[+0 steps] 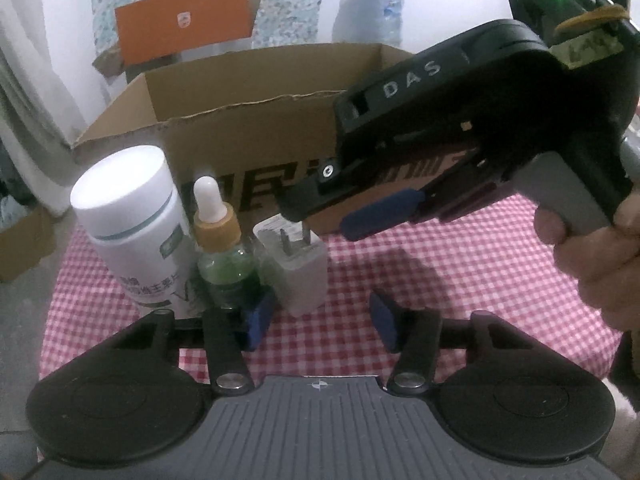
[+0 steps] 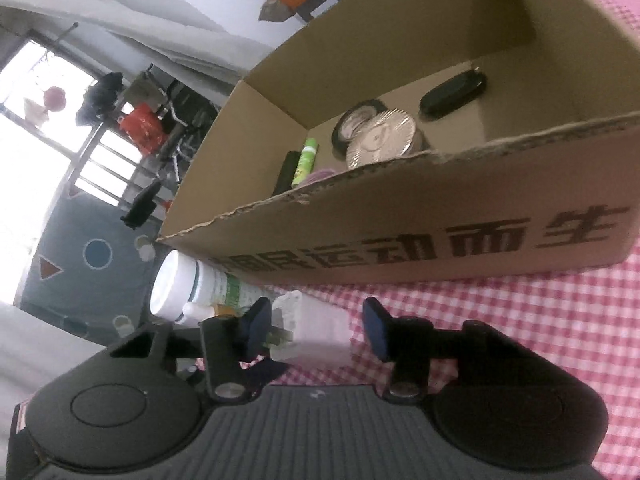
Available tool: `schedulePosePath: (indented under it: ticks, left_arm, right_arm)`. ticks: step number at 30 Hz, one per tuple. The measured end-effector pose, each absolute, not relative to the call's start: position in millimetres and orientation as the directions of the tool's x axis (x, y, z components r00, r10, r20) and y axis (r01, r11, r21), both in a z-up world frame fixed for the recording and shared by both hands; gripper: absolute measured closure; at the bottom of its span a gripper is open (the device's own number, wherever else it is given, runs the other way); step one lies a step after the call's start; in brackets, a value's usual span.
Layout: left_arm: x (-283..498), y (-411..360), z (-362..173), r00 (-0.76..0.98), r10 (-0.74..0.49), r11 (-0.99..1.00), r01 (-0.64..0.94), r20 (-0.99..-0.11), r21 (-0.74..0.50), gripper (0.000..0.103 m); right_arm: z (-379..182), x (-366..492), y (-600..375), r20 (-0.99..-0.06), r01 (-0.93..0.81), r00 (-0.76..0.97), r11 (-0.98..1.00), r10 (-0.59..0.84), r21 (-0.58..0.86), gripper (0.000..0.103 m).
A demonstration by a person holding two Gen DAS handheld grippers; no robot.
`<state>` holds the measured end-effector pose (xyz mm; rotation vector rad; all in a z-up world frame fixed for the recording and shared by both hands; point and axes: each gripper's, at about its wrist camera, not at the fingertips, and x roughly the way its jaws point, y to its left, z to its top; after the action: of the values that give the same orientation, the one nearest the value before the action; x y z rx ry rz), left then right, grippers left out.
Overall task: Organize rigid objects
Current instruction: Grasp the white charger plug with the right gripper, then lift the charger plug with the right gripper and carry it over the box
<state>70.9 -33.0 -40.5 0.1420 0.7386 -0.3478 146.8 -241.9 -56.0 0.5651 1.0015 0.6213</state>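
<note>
On the red-checked cloth stand a white pill bottle, a green dropper bottle and a white charger plug, prongs up, in a row before the cardboard box. My left gripper is open low over the cloth, its left pad beside the dropper bottle's base and the charger just ahead of the gap. In the right wrist view, my right gripper is open with the charger between its pads; the left pad is at the prongs and a gap shows at the right pad. The right gripper hovers at the charger's top.
The open box holds a black case, round discs, a green tube and a dark bar. A hand grips the right tool. An orange box stands behind. The floor lies left of the table.
</note>
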Motion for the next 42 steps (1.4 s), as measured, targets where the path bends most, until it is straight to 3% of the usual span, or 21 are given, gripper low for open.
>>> schedulePosePath:
  ticks: [2,8,17,28,42]
  left_arm:
    - [73,-33,-41,0.685,-0.249,0.937,0.348,-0.684,0.008,0.061]
    - [81,-31,-40,0.68,-0.244,0.949,0.314,-0.692,-0.025,0.067]
    - [85,-42,-35,0.632,-0.334,0.925,0.363,-0.7,-0.113,0.067]
    - [68,-93,-27,0.471,-0.526,0.771,0.615,-0.708,-0.163,0.067]
    - [77,-121,-29,0.474,-0.469,0.785,0.611,-0.745,-0.105,0.067]
  right_arm:
    - [-58,148,-239,-0.584,-0.208,0.39,0.686,0.712,0.697,0.057]
    - [-65,153,-234,-0.565,-0.19,0.353,0.649,0.746,0.737,0.065]
    - [-64,146,-256,-0.571,-0.143,0.373,0.654,0.731,0.743,0.068]
    - [-66,97,-326,-0.601,0.001,0.481,0.684,0.639,0.729,0.067]
    - [-77,83,-343,-0.57,0.048,0.528,0.648,0.63,0.76,0.065]
